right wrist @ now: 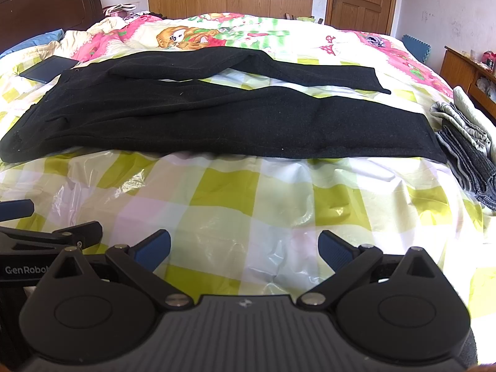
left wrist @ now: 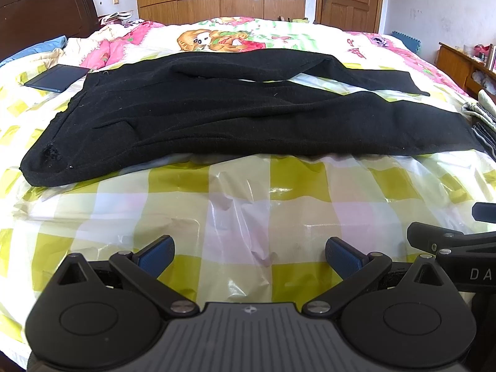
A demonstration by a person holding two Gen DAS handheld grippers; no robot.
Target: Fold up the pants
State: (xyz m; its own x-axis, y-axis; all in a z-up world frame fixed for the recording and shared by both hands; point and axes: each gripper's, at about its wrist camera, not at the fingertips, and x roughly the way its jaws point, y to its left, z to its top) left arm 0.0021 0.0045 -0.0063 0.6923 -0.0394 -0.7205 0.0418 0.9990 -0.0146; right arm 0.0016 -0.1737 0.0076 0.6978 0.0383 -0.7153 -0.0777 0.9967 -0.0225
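Note:
Black pants (left wrist: 217, 114) lie spread flat across the bed, waist at the left, legs running right and split apart; they also show in the right wrist view (right wrist: 217, 117). My left gripper (left wrist: 249, 255) is open and empty, low over the checked plastic sheet (left wrist: 241, 192), short of the pants' near edge. My right gripper (right wrist: 245, 248) is open and empty, beside the left one and equally short of the pants. Each gripper shows at the edge of the other's view: the right one (left wrist: 449, 241) and the left one (right wrist: 46, 235).
A dark tablet (left wrist: 57, 77) lies left of the waist. Folded grey clothes (right wrist: 465, 148) sit at the right beyond the leg ends. A floral quilt (left wrist: 248, 35) covers the far bed. A headboard (left wrist: 46, 9), wardrobe, door and side cabinet (right wrist: 465, 71) ring the bed.

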